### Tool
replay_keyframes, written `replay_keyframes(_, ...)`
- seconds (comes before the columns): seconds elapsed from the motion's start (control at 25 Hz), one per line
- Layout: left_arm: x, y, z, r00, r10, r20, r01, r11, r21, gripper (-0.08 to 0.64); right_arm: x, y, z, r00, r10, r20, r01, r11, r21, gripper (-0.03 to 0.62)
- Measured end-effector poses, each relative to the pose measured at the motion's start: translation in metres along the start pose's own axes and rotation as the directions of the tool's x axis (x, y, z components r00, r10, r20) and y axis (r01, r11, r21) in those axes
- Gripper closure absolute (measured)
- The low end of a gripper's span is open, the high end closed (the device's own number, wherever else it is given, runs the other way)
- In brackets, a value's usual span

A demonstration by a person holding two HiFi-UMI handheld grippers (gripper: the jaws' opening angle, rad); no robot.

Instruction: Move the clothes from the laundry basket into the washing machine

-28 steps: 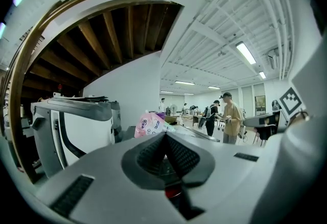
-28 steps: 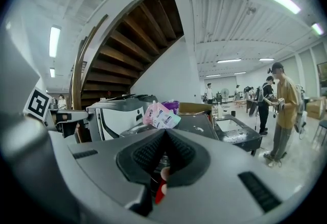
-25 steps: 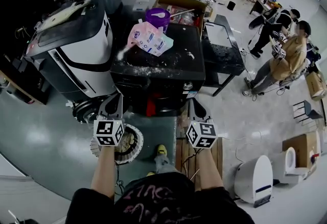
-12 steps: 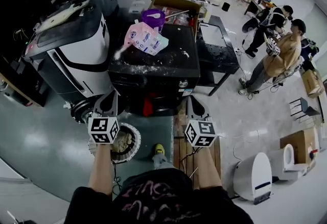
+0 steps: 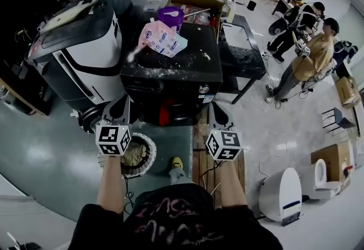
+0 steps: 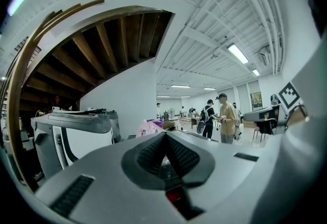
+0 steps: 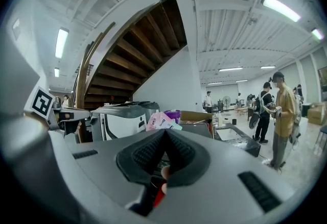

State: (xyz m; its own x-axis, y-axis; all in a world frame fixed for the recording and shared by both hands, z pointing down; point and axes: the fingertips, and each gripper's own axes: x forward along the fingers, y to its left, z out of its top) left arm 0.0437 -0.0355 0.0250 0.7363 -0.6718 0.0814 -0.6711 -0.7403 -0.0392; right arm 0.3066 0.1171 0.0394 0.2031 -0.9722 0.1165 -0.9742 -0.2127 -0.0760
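In the head view the black washing machine [image 5: 170, 75] stands straight ahead, with something red [image 5: 165, 113] showing at its dark front. The round white laundry basket [image 5: 149, 155] sits on the floor below my left hand, with light-coloured clothes [image 5: 135, 155] in it. My left gripper [image 5: 118, 111] and right gripper [image 5: 218, 113] are held side by side in front of the machine, pointing level at it. Both are shut with nothing between the pads. In the left gripper view [image 6: 164, 137] and the right gripper view [image 7: 166, 134] the dark pads meet.
A pink detergent bag [image 5: 162, 38] and a purple tub [image 5: 172, 16] sit on the machine's top. A white-and-black appliance [image 5: 79, 55] stands at the left, a black table [image 5: 244, 49] at the right. People [image 5: 310, 61] stand at the far right. A wooden pallet [image 5: 205, 166] lies by my feet.
Both grippers have risen a little together in front of the washing machine, staying shut and empty. The basket has not moved.
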Motion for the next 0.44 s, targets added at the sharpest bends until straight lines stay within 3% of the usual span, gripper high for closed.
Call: replay_keyframes(0.44,0.0001,0.0093,0.0033,1.0,0.01,0.01,-0.01,1.0,-0.003,0.549,0.0028,-0.0043,0.0071,1.0,-0.008,0.017,0.008,1.0,-0.006,0.589)
